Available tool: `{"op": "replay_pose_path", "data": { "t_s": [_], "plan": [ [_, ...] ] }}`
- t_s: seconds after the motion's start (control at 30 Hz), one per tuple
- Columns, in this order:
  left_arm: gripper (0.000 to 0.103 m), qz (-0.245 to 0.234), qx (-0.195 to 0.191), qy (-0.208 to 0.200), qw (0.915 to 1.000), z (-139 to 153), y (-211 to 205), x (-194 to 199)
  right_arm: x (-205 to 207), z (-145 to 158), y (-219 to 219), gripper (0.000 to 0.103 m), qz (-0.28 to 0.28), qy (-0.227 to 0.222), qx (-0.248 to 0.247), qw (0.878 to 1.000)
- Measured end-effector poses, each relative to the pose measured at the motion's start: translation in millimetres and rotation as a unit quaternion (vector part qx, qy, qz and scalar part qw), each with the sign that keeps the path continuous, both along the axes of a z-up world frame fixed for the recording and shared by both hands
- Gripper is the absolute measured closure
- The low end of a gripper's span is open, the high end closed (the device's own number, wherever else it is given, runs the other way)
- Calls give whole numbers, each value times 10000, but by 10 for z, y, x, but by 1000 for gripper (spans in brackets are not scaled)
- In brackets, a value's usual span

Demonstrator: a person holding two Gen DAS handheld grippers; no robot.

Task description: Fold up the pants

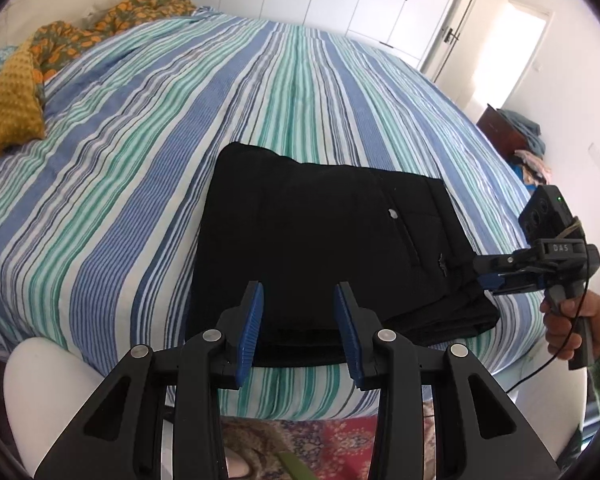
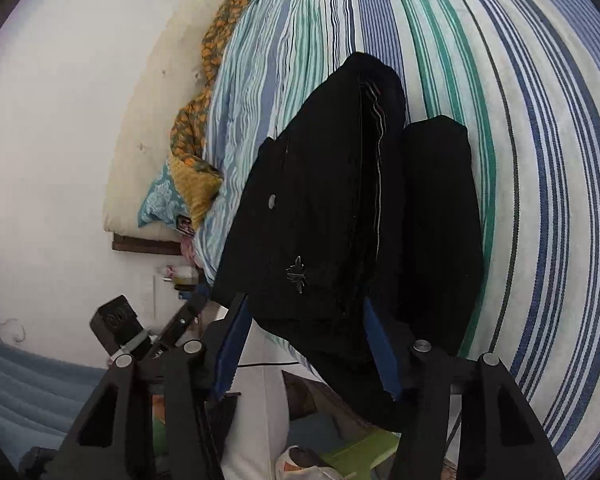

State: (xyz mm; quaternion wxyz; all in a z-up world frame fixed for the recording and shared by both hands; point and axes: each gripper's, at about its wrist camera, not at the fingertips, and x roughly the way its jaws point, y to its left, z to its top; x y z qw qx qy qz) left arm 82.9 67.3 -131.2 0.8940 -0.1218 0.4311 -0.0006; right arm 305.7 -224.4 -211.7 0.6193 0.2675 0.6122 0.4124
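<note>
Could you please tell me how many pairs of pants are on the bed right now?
1. The black pants lie folded at the near edge of the striped bed, their right end by the right claw. Nothing suggests another pair, though the crumpled bedding could hide something.

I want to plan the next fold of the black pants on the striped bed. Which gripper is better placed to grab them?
Right. The right gripper already straddles the edge of the folded black pants, while the left gripper hangs open at their near edge.
</note>
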Motion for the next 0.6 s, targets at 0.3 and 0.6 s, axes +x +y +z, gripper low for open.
{"op": "replay_pose_path", "data": {
  "t_s": [0.3,0.6],
  "plan": [
    [56,323,7,-239,9992,274,242,-22,50,254,272,84,55,-498,-329,9982],
    [47,-15,82,-47,10000,58,163,212,-422,202,-247,84,46,-819,-1189,9895]
  ]
}}
